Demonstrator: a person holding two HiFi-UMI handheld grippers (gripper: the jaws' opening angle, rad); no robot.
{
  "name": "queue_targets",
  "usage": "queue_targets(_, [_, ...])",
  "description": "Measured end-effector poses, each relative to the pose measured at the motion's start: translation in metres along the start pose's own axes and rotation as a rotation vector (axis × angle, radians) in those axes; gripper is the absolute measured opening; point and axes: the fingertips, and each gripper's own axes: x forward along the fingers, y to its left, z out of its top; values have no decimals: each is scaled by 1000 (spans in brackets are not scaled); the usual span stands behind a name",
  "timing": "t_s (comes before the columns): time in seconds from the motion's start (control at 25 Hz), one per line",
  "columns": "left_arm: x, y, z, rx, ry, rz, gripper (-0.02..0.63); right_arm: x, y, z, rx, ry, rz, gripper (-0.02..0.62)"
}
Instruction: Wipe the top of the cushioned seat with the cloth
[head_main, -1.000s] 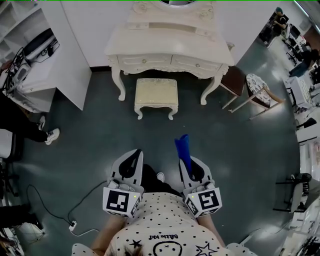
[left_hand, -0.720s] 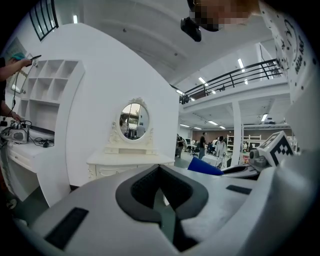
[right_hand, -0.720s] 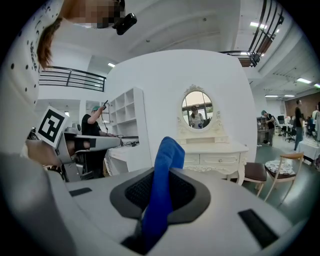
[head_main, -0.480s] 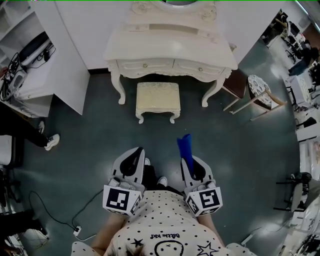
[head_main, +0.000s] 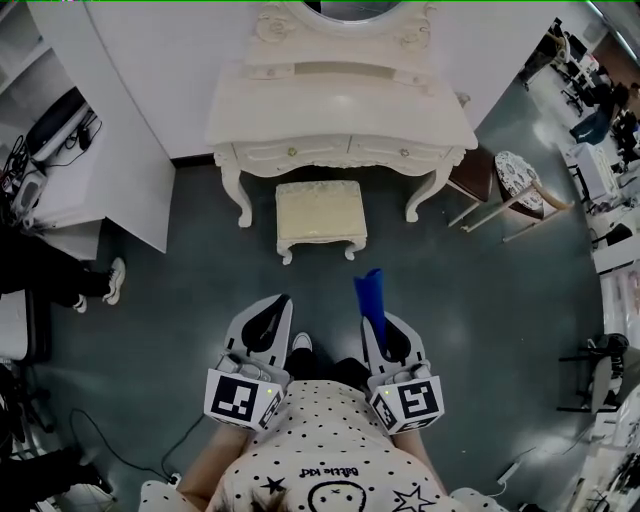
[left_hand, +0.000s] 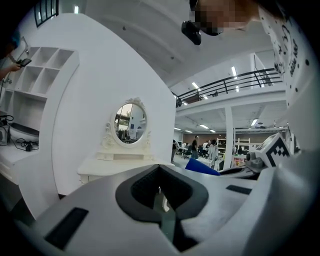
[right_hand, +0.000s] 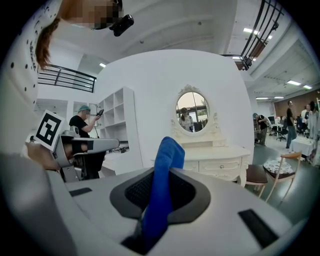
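Observation:
The cream cushioned seat (head_main: 320, 212) stands on the floor in front of a white dressing table (head_main: 340, 105), in the head view's upper middle. A blue cloth (head_main: 369, 295) sticks up and forward out of my right gripper (head_main: 380, 325), whose jaws are shut on it; the right gripper view shows the blue cloth (right_hand: 161, 187) pinched between the pads. My left gripper (head_main: 268, 315) is shut with nothing in it. Both grippers hang close to the person's body, well short of the seat. The left gripper (left_hand: 162, 207) view shows its pads pressed together.
A white shelf unit (head_main: 75, 130) stands at the left, with a person's legs and shoes (head_main: 95, 285) beside it. A wooden chair (head_main: 515, 185) and a brown stool (head_main: 470, 160) sit right of the dressing table. The oval mirror (right_hand: 192, 111) tops the table.
The person has stepped forward; the seat and dressing table have come closer and lower in the head view. Both grippers keep their pose, the cloth still held.

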Motion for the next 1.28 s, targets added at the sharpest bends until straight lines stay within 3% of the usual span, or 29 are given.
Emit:
queue_targets(0.32, [10, 22, -7, -22, 25, 14, -3, 19, 0, -5, 7, 26, -2, 64])
queue_targets(0.64, [49, 29, -11, -36, 52, 35, -3, 49, -30, -5, 24, 58, 19, 64])
queue_targets(0.96, [110, 42, 4, -70, 25, 95, -3, 98, -83, 25, -7, 60, 70, 64])
queue_targets(1.28, [144, 56, 8, -72, -1, 191, -2, 130, -118, 31, -28, 68, 132, 64])
